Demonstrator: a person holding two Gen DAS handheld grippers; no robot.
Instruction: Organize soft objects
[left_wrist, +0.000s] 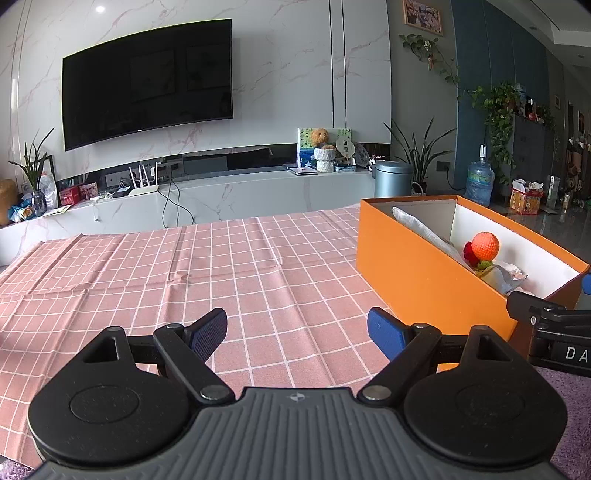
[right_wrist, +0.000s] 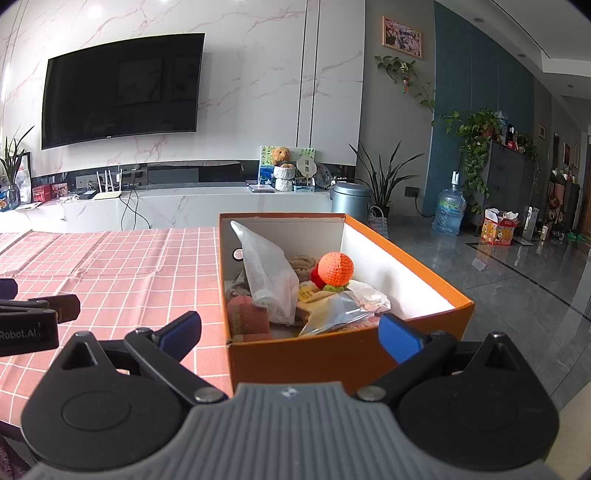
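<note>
Checked tablecloth (left_wrist: 221, 266) bears orange box (right_wrist: 332, 354) running lengthwise away; both grippers' fingers (left_wrist: 208, 330) spread

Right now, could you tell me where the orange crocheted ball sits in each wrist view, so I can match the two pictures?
Left wrist view: the orange crocheted ball is at the right, inside the orange box, seen over its long side wall.
Right wrist view: the ball is near centre, atop the pile in the same box.
Shared landmark: the wall-mounted television, upper left in both.
</note>
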